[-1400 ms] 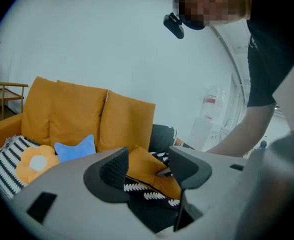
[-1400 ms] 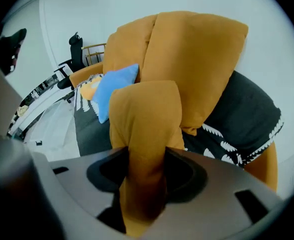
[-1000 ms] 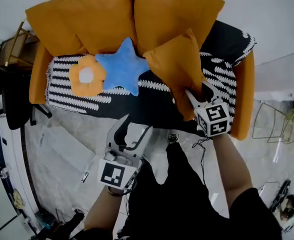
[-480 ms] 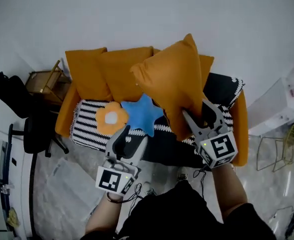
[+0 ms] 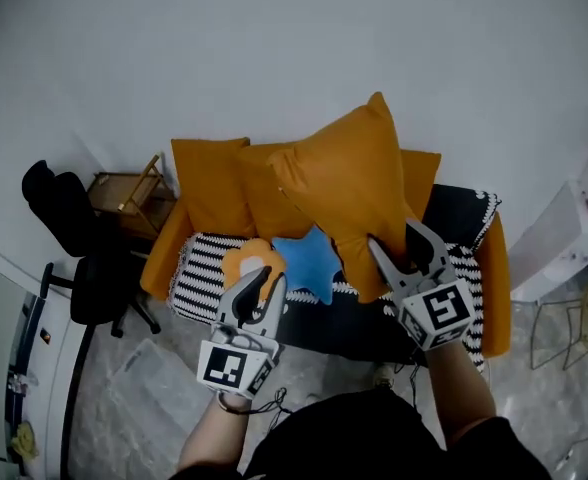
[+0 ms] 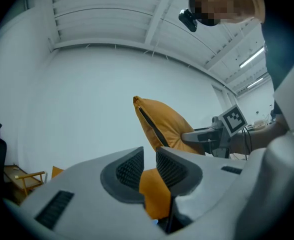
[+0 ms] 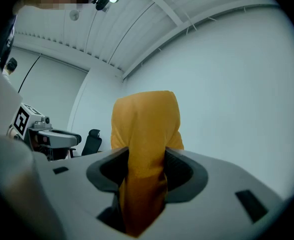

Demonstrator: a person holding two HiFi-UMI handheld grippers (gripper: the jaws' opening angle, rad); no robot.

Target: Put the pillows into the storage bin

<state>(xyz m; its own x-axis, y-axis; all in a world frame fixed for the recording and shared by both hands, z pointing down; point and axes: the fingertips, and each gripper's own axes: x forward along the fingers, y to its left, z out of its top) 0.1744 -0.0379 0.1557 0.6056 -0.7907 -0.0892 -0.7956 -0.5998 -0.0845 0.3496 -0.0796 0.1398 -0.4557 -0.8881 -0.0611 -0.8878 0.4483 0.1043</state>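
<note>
The right gripper (image 5: pixel 398 244) is clenched on an orange pillow (image 5: pixel 349 188) and holds it up in the air, in front of the sofa (image 5: pixel 495 280) and well clear of the seat. In the right gripper view the fabric is bunched tight between the two fingers (image 7: pixel 183 172), and the rest of the pillow stands up beyond them against the pale wall. The grip is at the pillow's lower edge, so most of it rises above the gripper.

The left gripper (image 5: pixel 265 286) is raised beside it, to the left, and holds nothing. Its fingers (image 6: pixel 129 170) have just been closing and now stand a narrow gap apart – nothing is between them. The orange seen through the gap lies farther back. From that view the held pillow shows side-on, a dark zip along its edge, with the right gripper's fingers on it.

On the sofa seat lies a black-and-white patterned blanket (image 5: pixel 202 274). A blue star pillow (image 5: pixel 310 264) and an orange flower pillow (image 5: pixel 242 261) with a white middle rest on it side by side, touching. Two large orange back cushions (image 5: pixel 210 194) lean along the sofa's back behind them.

Left of the sofa stand a small wooden table (image 5: pixel 130 198) and a black chair (image 5: pixel 86 260). On the floor (image 5: pixel 104 408) in front of the chair is a pale, see-through shape (image 5: pixel 140 372) – it may be a bag or a bin, but it is too faint to tell.
</note>
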